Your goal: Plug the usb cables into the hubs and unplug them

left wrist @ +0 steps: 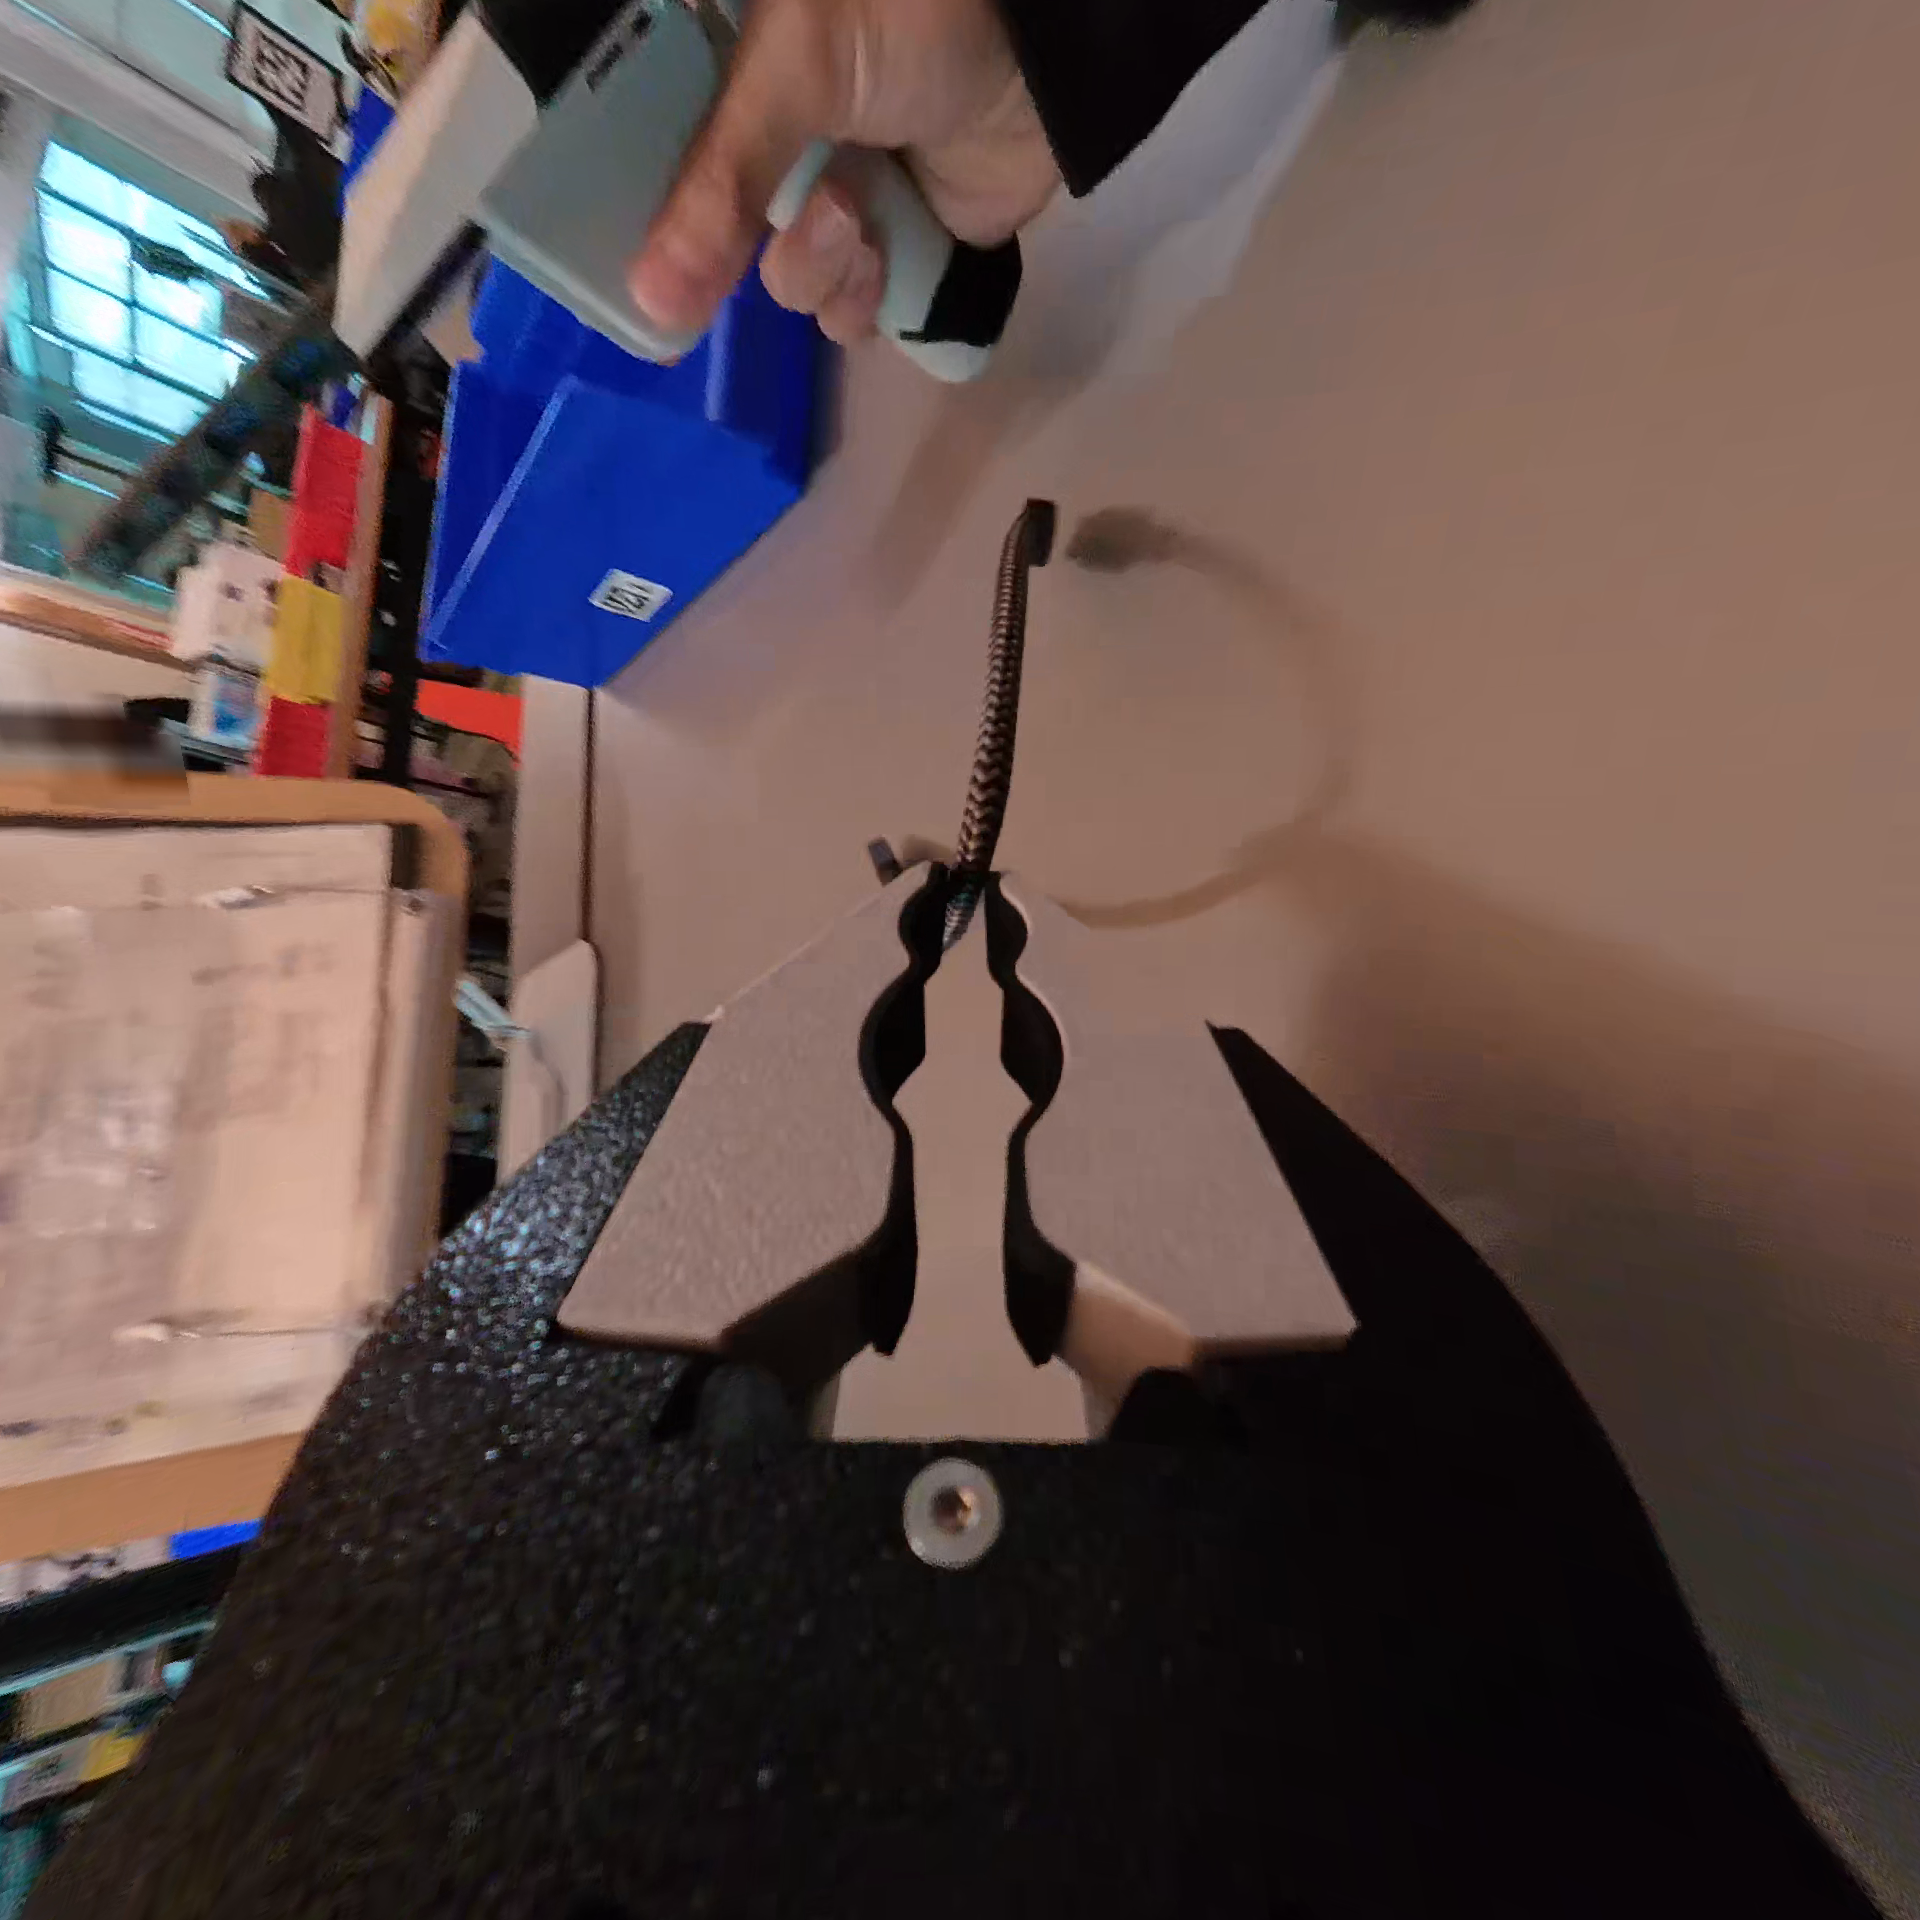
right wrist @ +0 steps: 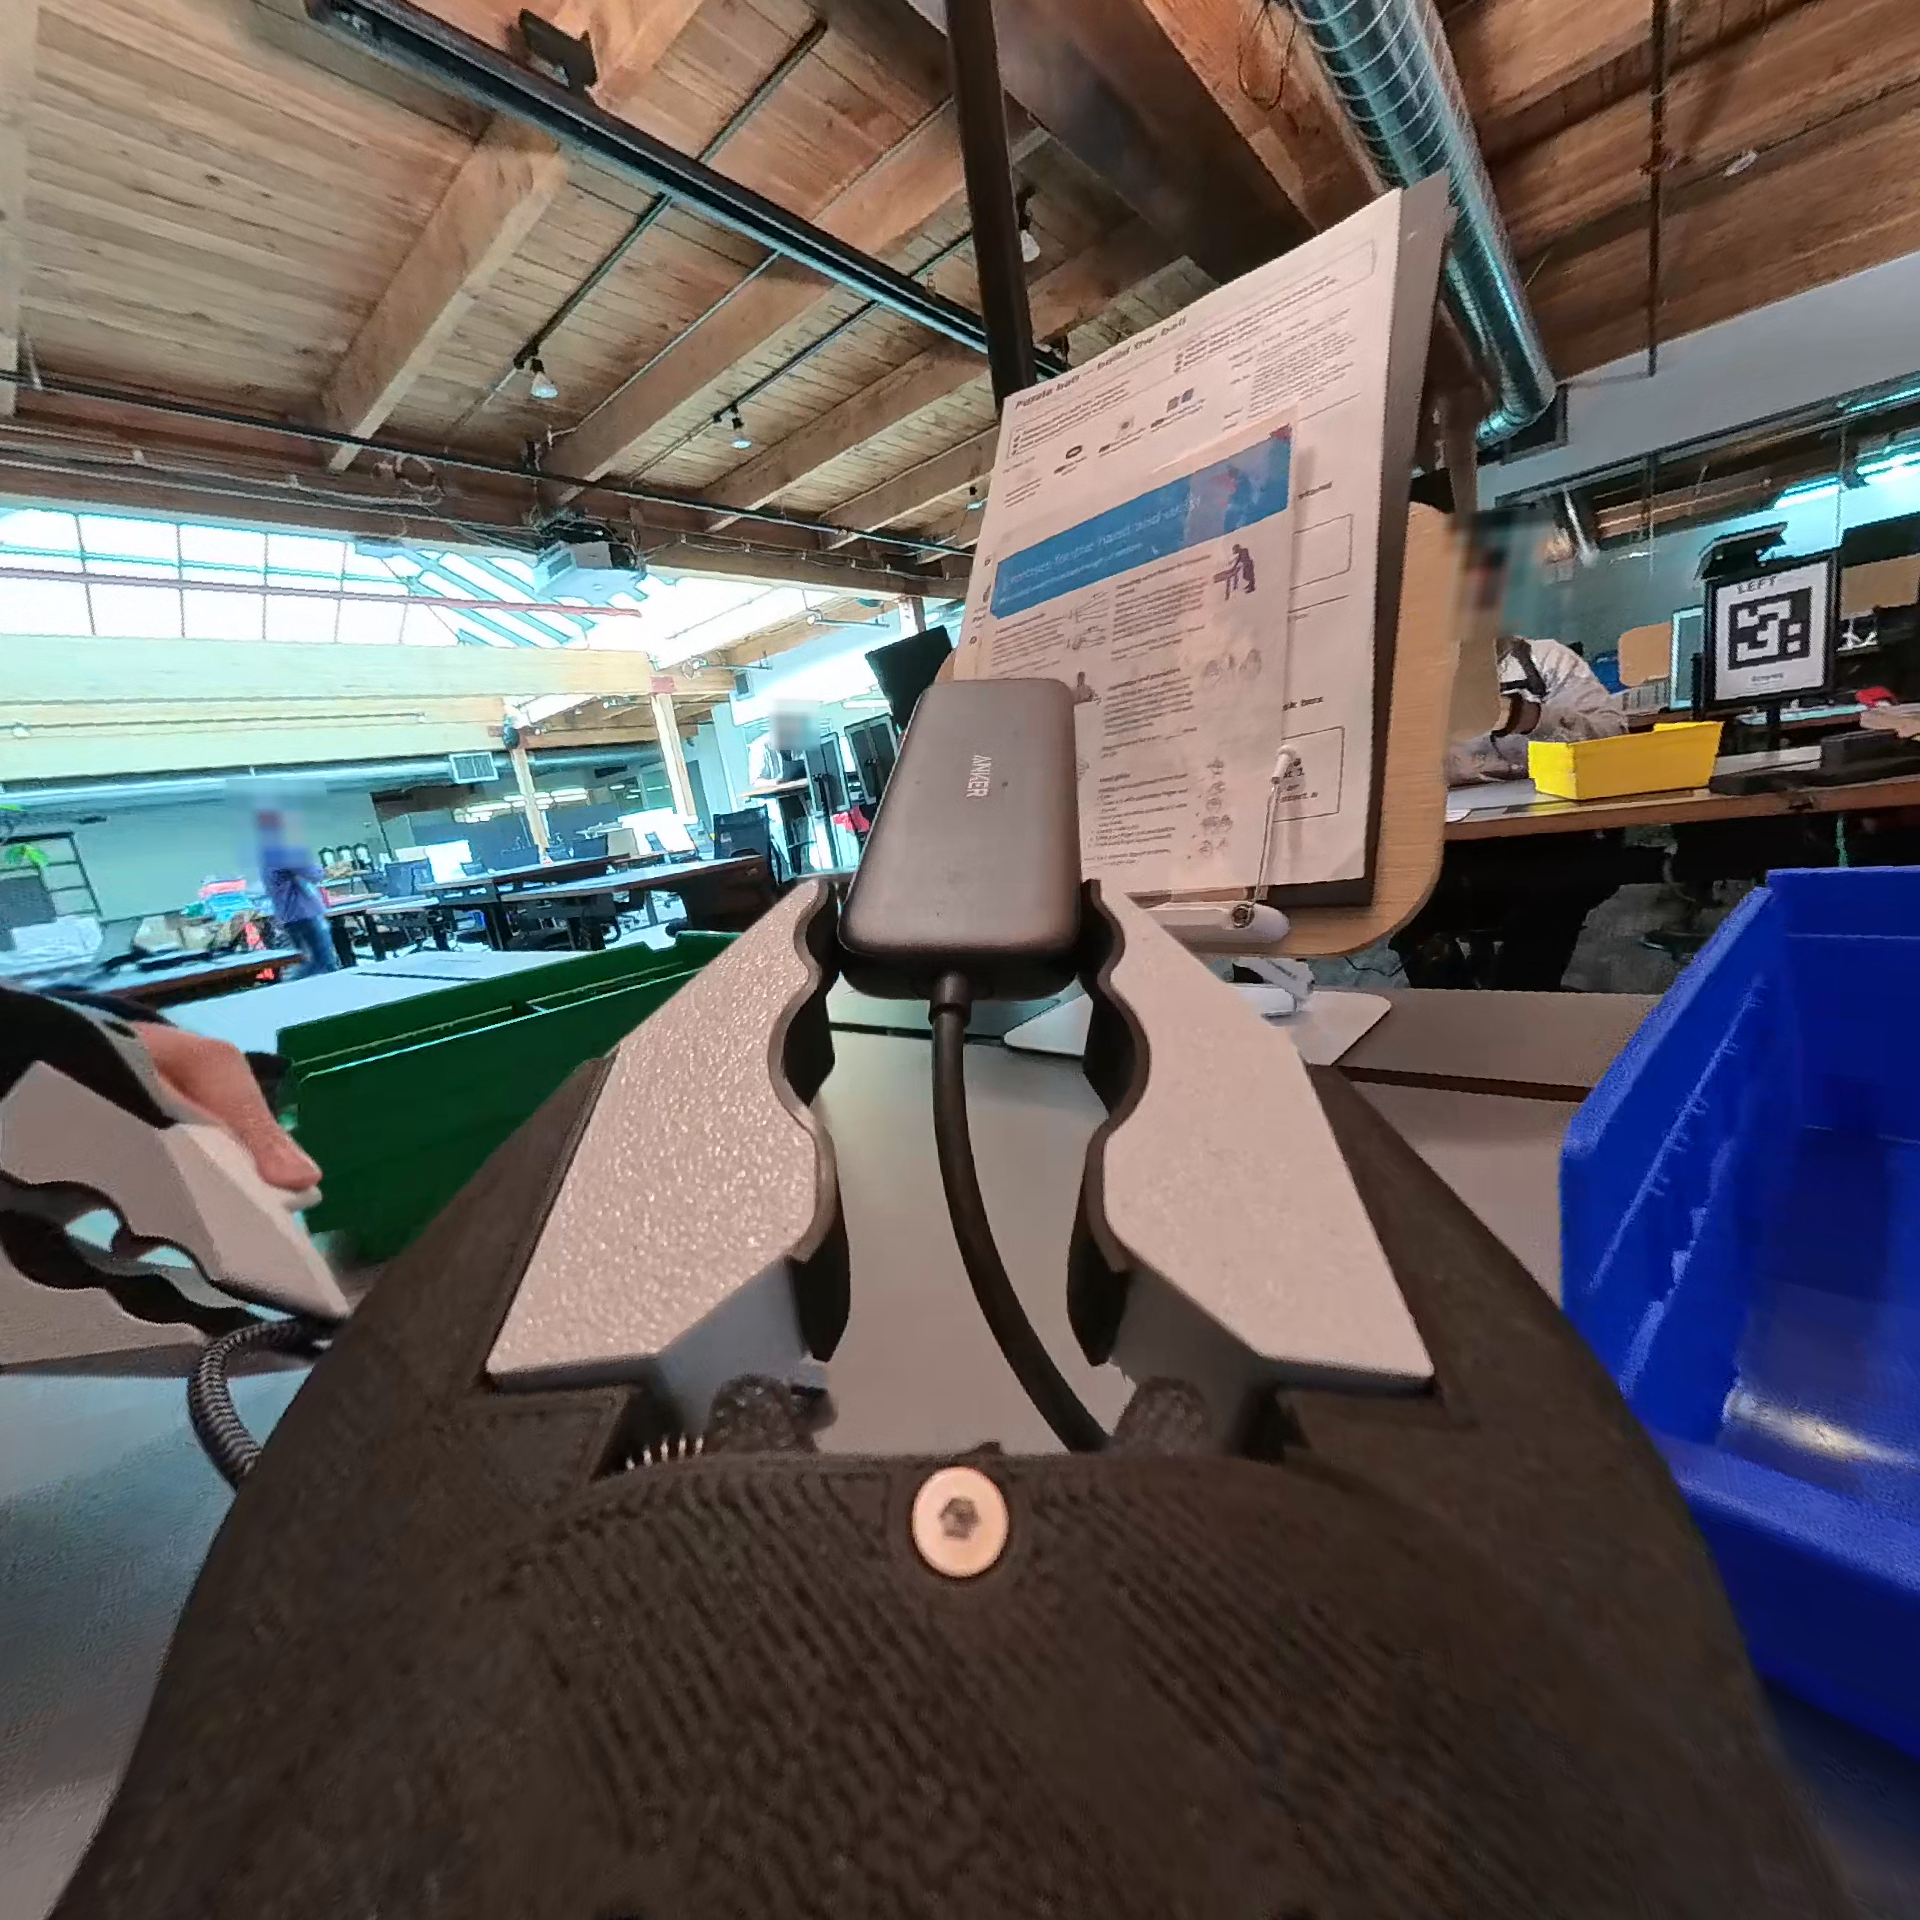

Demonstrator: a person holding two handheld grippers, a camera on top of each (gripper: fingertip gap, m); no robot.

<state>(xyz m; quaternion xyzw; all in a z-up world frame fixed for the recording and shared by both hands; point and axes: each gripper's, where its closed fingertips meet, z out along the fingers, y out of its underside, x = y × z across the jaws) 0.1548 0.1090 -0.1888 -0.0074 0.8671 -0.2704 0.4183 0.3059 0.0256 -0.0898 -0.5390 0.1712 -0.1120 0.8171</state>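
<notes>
Jaws of the left gripper are pinching a braided usb cable at their tips, the cable's black plug hanging free above the pale tabletop. Beyond it, a blue bin is standing on the tabletop. Jaws of the right gripper are clamping the near end of a dark hub, its own black cord running back between the fingers.

Bright window daylight, fisheye-bent edges, motion blur in left wrist view.
</notes>
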